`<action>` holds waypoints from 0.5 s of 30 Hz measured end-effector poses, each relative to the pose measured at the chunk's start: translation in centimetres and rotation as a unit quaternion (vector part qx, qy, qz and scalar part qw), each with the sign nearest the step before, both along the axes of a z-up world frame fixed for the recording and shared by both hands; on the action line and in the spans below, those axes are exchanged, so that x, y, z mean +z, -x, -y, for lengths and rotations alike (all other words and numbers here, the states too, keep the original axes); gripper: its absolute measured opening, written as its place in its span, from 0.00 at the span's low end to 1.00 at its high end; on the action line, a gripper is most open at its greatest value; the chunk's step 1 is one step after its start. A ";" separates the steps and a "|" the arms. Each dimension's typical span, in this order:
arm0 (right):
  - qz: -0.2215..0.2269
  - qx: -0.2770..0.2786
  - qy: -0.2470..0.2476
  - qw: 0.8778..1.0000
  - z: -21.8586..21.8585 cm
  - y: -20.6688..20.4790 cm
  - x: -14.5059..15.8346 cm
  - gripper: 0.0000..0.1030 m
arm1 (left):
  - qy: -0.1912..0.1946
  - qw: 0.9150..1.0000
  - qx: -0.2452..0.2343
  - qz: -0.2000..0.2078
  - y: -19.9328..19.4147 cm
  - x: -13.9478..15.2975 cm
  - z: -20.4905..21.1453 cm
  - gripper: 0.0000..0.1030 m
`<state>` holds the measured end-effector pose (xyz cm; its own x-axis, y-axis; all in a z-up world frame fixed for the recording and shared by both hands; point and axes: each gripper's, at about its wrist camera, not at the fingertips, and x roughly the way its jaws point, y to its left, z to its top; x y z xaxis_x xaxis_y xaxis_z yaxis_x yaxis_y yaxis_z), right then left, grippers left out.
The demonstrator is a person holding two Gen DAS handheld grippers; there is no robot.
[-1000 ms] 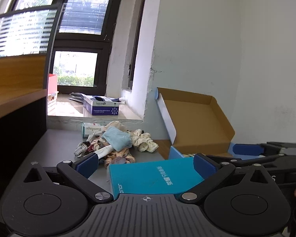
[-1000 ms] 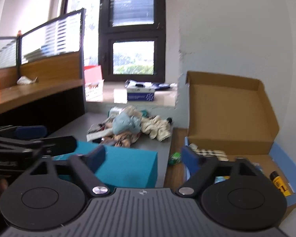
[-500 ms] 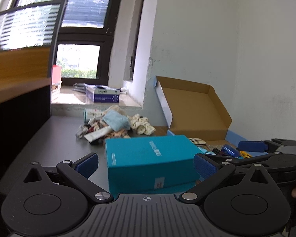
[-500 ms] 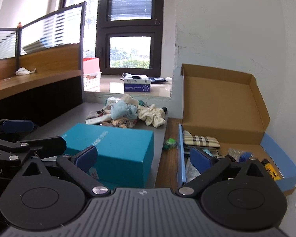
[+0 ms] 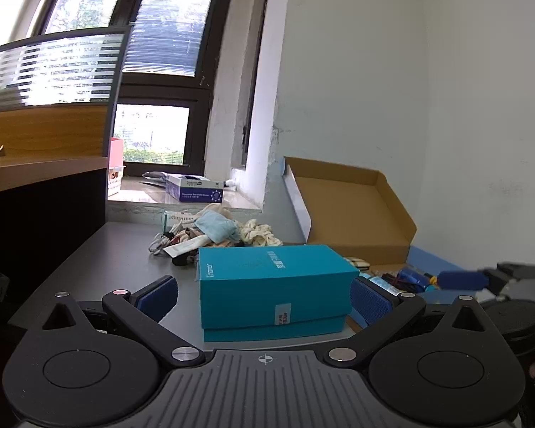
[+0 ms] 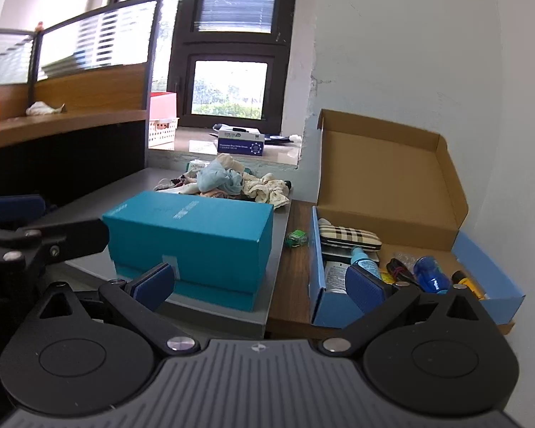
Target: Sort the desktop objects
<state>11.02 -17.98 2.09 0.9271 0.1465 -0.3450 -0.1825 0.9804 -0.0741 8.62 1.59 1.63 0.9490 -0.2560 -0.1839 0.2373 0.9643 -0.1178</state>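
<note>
A teal rectangular box [image 5: 273, 289] rests on the grey desk [image 5: 107, 260]; it also shows in the right wrist view [image 6: 192, 239]. My left gripper [image 5: 264, 296] is open and empty, its blue pads on either side of the box's near end without touching it. My right gripper [image 6: 258, 285] is open and empty, just right of the box. An open cardboard box [image 6: 392, 192] with a blue base holds a plaid case [image 6: 349, 237], small bottles and pens. A small green object [image 6: 296, 239] lies on the brown strip between the two boxes.
A pile of cloths and small items [image 6: 232, 182] lies at the back of the desk. A glove box [image 6: 240, 142] sits on the window sill. A wooden partition [image 6: 71, 103] runs along the left. The white wall is at the right.
Both grippers have drawn back and up from the teal box. The left gripper let it go; it now sits on the desk, further away in both views.
</note>
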 end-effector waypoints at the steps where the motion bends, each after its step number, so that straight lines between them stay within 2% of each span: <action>1: 0.001 0.001 0.002 1.000 0.0 0.3 -0.1 1.00 | 0.006 1.000 0.001 0.003 0.3 0.0 -0.2 1.00; 5: 0.006 0.001 -0.003 1.000 0.1 1.6 -0.3 1.00 | 0.028 0.999 0.004 0.020 1.6 0.2 -0.7 1.00; 15: 0.045 0.001 -0.021 0.999 0.6 4.9 0.3 1.00 | 0.018 0.997 0.009 0.069 4.4 0.3 -0.6 1.00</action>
<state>6.16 -18.59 2.36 0.9540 0.1608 -0.2529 -0.1785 0.9828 -0.0484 4.25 2.17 1.92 0.9692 -0.2426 -0.0421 0.2362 0.9644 -0.1190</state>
